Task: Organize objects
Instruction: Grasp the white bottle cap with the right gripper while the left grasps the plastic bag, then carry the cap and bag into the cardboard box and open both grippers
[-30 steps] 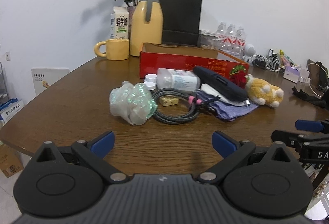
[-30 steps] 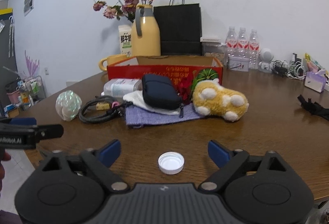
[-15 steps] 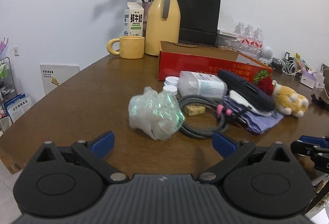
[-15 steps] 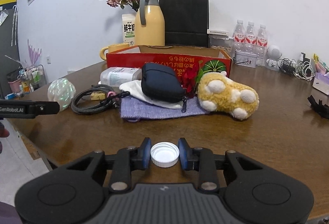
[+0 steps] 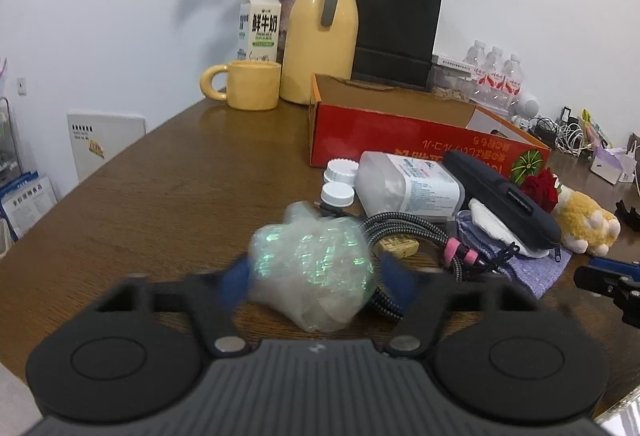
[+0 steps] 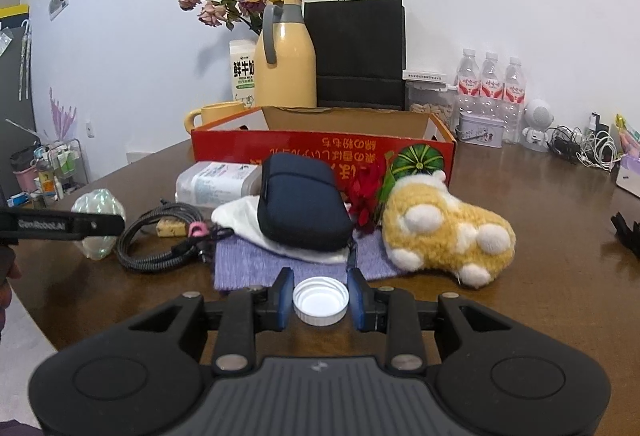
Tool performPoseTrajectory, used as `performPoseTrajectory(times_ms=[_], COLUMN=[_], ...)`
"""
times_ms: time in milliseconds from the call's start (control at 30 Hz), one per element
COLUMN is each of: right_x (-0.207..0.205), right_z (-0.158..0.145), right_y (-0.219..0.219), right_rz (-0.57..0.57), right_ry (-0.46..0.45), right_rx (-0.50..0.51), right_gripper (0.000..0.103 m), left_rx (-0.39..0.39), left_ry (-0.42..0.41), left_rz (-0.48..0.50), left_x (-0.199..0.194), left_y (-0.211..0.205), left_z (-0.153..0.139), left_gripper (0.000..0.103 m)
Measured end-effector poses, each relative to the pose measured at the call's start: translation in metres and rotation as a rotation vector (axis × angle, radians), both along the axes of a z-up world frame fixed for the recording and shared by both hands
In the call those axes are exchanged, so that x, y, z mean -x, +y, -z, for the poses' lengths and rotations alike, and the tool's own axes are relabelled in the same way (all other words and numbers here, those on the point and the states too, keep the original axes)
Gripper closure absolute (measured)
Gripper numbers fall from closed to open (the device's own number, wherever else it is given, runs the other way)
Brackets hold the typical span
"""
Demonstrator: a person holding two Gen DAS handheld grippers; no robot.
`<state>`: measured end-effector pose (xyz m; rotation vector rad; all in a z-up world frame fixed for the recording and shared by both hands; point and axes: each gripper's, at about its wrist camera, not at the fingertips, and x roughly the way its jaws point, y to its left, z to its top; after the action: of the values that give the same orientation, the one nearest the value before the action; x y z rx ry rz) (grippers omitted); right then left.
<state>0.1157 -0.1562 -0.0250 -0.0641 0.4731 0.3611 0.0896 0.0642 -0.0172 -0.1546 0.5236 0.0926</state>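
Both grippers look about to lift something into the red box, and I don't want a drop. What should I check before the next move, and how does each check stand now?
1. White cap between the right gripper pads: ok, pinched at both sides.
2. Left gripper around the iridescent wrap ball: ok, though jaws closing, blurred.
3. Firm pad contact on the ball: cannot tell.
4. Braided cable clear of the left jaws: not ok, it lies against the ball.
5. Red box open on top: ok.
6. Free room inside the box: cannot tell.

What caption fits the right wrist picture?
Right gripper pinches a white bottle cap beside a plush toy.
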Motion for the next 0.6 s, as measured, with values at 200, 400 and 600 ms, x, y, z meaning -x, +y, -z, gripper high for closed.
performPoseTrajectory(times_ms=[200,400,600], right_x=[-0.007,-0.017,-0.043], right_z=[-0.005,-0.021,-0.046], right_y=[-0.001,-0.001,0.006], right_rz=[-0.016,-0.033,-0.054], right_ry=[-0.018,-0.076,-0.167], right_rx=[-0.014,-0.025,-0.009], right_gripper=[0.076,0.075,0.075], left_rx=[0.011,-0.003,-0.029], left_ry=[-0.016,-0.078,-0.155], left_rz=[-0.018,-0.020,0.017], left_x=[-0.003,-0.010,-0.040], left_y=[0.003,0.001,-0.014], left_z=[-0.004,-0.025,-0.056], left_gripper=[0.056,0.056,0.056])
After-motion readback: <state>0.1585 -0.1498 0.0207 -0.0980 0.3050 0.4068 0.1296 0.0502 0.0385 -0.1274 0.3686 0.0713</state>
